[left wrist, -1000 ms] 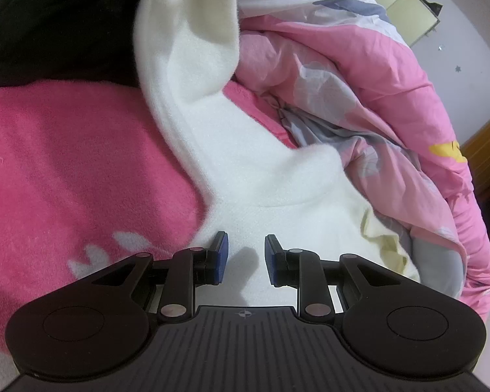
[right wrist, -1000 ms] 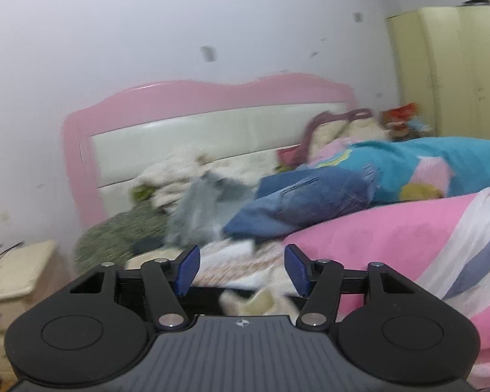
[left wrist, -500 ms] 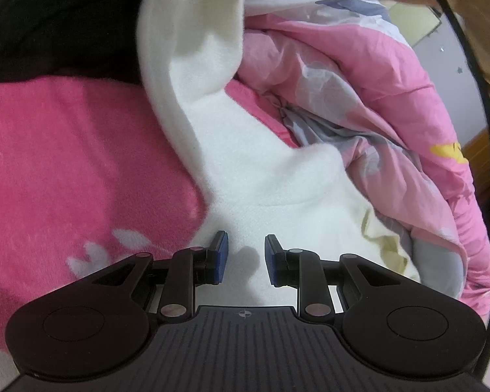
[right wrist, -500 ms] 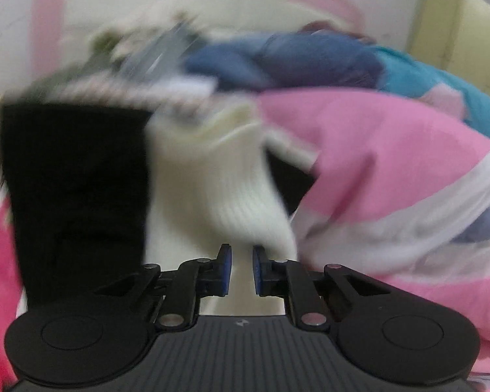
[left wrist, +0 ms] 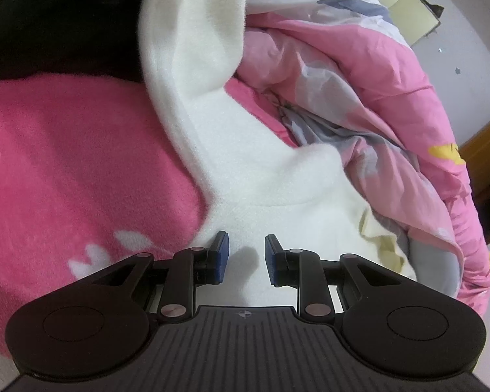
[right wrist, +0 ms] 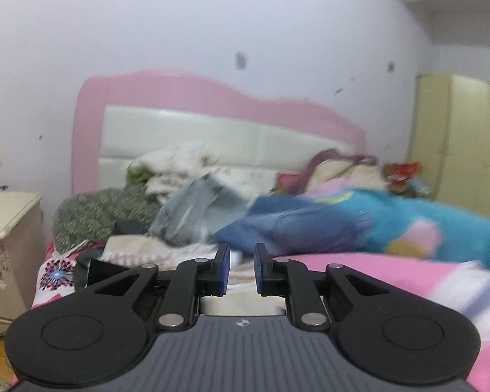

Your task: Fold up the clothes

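A white fleece garment lies on the pink blanket, and one sleeve runs up out of the top of the left wrist view. My left gripper hovers just over the garment's body, open, with nothing between its pads. My right gripper is raised and faces the headboard. Its jaws stand close together with a narrow gap. A pale strip of cloth shows low behind its fingers. The blur hides whether any cloth is pinched.
A black garment lies at the far left of the blanket. A bunched pink duvet crowds the garment's right side. Piled clothes cover the head of the bed. A cream nightstand stands left and a wardrobe right.
The right gripper dipped to the white sleeve's cuff while its jaws narrowed, then swung back up to face the headboard. The left gripper and the garment's body have stayed put.
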Demonstrator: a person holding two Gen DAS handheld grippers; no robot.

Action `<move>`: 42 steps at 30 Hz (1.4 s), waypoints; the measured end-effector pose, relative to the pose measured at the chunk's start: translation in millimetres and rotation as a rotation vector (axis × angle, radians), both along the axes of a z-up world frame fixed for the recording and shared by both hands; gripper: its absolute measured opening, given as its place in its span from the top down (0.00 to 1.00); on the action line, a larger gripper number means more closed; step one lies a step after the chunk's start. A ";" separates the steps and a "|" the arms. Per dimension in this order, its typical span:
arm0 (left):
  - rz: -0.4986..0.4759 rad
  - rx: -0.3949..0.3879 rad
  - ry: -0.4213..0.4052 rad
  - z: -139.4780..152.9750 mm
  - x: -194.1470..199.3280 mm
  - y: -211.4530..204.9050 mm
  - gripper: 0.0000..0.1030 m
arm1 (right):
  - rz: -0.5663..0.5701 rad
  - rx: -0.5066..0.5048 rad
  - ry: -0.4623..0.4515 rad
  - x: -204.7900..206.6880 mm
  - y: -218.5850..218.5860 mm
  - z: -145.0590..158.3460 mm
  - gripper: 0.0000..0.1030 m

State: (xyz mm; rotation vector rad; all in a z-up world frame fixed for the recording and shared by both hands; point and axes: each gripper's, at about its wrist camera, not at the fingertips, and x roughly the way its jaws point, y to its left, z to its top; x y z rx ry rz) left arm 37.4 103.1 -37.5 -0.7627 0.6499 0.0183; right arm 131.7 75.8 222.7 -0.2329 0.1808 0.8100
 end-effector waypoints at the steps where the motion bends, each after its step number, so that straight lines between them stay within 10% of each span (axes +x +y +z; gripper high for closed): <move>1: 0.001 0.006 -0.002 0.8 -0.3 -0.7 0.76 | -0.018 0.011 -0.003 -7.4 -22.4 11.9 0.84; 7: 0.013 0.052 -0.026 8.7 -3.4 -5.1 0.76 | -0.221 -0.103 0.124 -23.4 -131.1 15.8 0.80; 14: 0.055 0.132 -0.066 14.9 4.3 -4.5 0.72 | -0.397 -0.275 0.512 0.6 -183.9 -151.7 0.81; 21: 0.120 0.110 0.026 0.1 19.0 7.6 0.72 | -0.388 -0.311 0.560 37.8 -164.1 -265.5 0.82; 33: 0.158 0.091 0.010 4.1 12.8 10.8 0.72 | -0.495 -0.181 0.481 58.5 -174.2 -232.4 0.82; 42: 0.181 0.078 0.009 3.5 7.5 12.0 0.70 | -0.069 -0.291 0.503 43.2 -93.0 -178.6 0.48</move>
